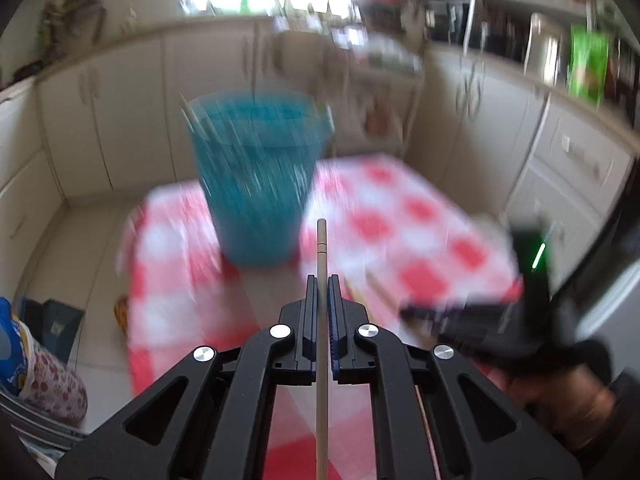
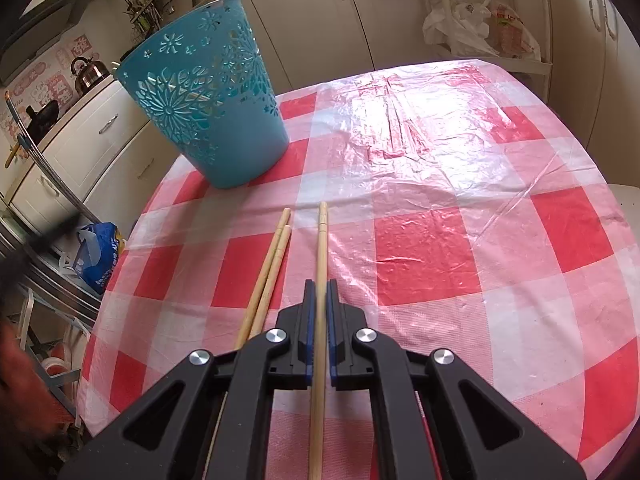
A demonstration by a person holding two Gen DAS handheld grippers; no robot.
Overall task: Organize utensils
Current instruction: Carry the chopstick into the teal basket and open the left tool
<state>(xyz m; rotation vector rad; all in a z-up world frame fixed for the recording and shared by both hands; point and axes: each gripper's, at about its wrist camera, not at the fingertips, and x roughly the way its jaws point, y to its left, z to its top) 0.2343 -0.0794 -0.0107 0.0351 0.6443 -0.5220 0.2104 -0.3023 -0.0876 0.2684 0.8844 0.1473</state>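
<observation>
Left tongs [image 1: 322, 280]: clamped on a pale wooden chopstick [image 1: 321, 240], aimed at the perforated teal plastic basket [image 1: 256, 176] on the checked worktop [image 1: 420, 216].
Right tongs [image 2: 321, 284]: clamped on another chopstick [image 2: 322, 240]; two loose chopsticks [image 2: 272, 256] just beside.
Risk: thin stick could pivot (narrow grip), missing the rim.

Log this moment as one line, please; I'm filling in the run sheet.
left gripper: shut on chopstick | right gripper: shut on second chopstick | two loose chopsticks: on tablecloth | blue basket: upright
</observation>
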